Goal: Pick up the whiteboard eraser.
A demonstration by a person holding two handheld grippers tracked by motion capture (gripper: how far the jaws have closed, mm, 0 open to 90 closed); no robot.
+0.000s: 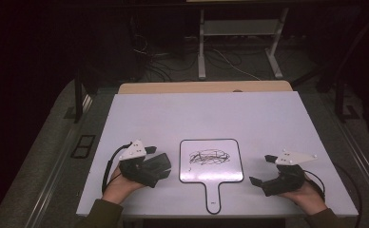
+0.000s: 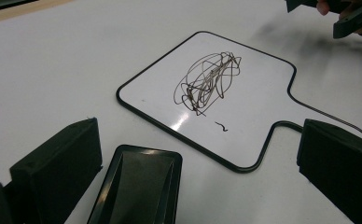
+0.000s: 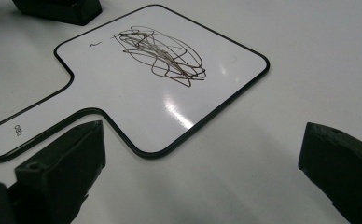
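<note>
While the scribbled paddle whiteboard (image 1: pixel 211 161) lies near the bench's (image 1: pixel 249 114) front edge, bare surface stretches behind. Left gripper (image 1: pixel 158 164), wide open, straddles a black eraser (image 2: pixel 137 189). Right gripper (image 1: pixel 263 169) gapes empty.

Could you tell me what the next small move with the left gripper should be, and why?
Probably close the left gripper on the black eraser. Its jaws stand open with the eraser between them, and the paddle whiteboard beside it carries a scribble that likely wants wiping.
</note>
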